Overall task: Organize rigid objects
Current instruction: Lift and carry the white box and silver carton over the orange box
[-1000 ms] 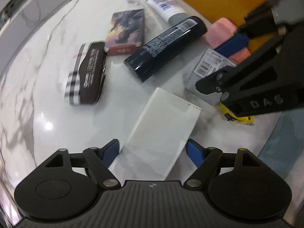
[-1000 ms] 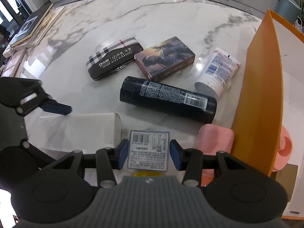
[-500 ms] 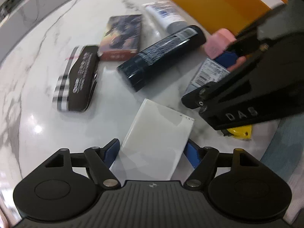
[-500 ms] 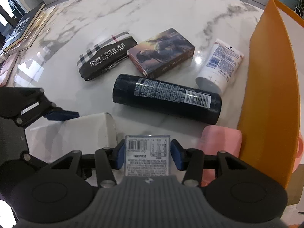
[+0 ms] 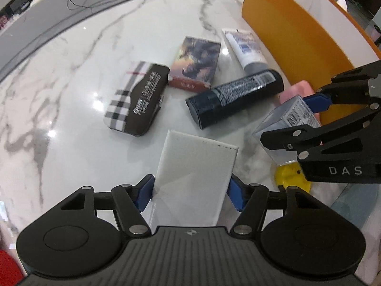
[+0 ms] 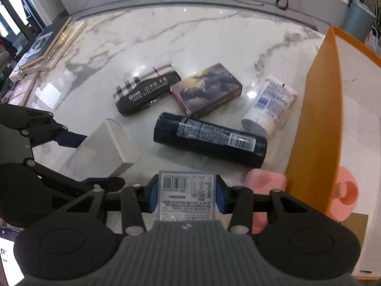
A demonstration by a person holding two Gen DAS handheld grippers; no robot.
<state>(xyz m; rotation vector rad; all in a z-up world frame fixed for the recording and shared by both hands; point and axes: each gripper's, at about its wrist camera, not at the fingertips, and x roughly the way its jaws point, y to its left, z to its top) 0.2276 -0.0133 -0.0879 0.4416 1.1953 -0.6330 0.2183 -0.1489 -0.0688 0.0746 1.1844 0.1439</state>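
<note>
Item one: my left claw (image 5: 190,188) is gripping the white box (image 5: 195,166), lower centre of frame. Item two: my right claw (image 6: 187,196) is clasping the barcode-labelled clear box (image 6: 187,195), bottom centre, beside the orange bin (image 6: 314,128).

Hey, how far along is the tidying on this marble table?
Early. A pink item already sits in the orange box. The left tongs hold a white box, the right tongs a barcoded box. The black can, tube and checkered case remain.
</note>
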